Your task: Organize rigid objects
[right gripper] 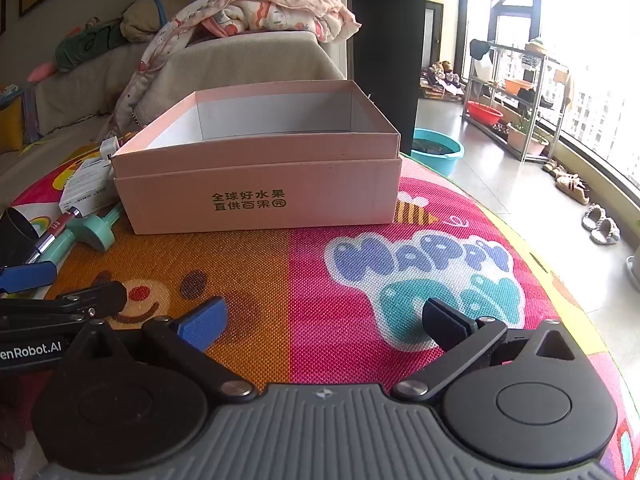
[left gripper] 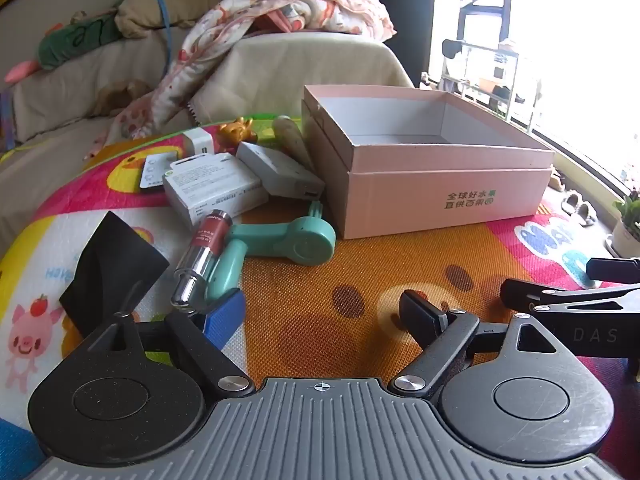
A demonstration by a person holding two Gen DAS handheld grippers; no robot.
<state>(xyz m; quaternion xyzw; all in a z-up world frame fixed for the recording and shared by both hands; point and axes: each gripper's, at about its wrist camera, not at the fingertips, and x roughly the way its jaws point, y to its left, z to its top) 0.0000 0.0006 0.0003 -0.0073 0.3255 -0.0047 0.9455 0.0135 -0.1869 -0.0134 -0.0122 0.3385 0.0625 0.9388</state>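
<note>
An open, empty pink cardboard box point(left gripper: 432, 188) stands on a colourful play mat point(left gripper: 360, 280); it also shows in the right wrist view point(right gripper: 260, 196). Left of it lie a mint green hand fan point(left gripper: 288, 238), a red and silver tube point(left gripper: 202, 254), white boxes point(left gripper: 212, 188), a grey power bank point(left gripper: 280, 172), a gold figurine point(left gripper: 236, 130) and a black cone-shaped object point(left gripper: 112, 268). My left gripper point(left gripper: 324, 314) is open and empty, low over the mat near the tube. My right gripper point(right gripper: 324, 320) is open and empty in front of the box.
A sofa with a blanket point(left gripper: 280, 12) and stuffed toys stands behind the mat. In the right wrist view a teal basin point(right gripper: 438, 152), a shelf rack point(right gripper: 516, 96) and slippers point(right gripper: 600, 224) are on the floor to the right by the window.
</note>
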